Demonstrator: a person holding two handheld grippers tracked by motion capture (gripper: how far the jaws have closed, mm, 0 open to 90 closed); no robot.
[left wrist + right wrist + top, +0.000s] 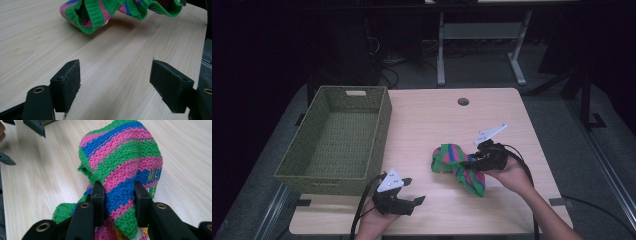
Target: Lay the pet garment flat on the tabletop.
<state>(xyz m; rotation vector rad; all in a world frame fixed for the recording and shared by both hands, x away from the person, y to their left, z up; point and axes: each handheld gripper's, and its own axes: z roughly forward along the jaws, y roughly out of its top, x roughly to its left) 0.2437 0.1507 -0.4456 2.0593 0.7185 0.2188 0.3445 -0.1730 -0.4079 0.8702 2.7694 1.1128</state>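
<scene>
A knitted sock (pixel 457 167) striped green, pink and blue lies bunched at the table's right middle. My right gripper (pixel 473 161) is shut on it; in the right gripper view the sock (pixel 122 167) bulges up between the two pads, which pinch a thick fold. My left gripper (pixel 414 190) rests near the table's front edge, open with nothing between its pads (pixel 68 83). Ahead of it, in the left gripper view, the sock's green cuff (pixel 95 15) hangs just above the wood.
A green woven basket (pixel 337 140) stands at the table's left side, with nothing in it. A round cable hole (pixel 463 101) sits near the far edge. Bare wood (pixel 432 125) lies between basket and sock. Desk legs stand on the floor beyond.
</scene>
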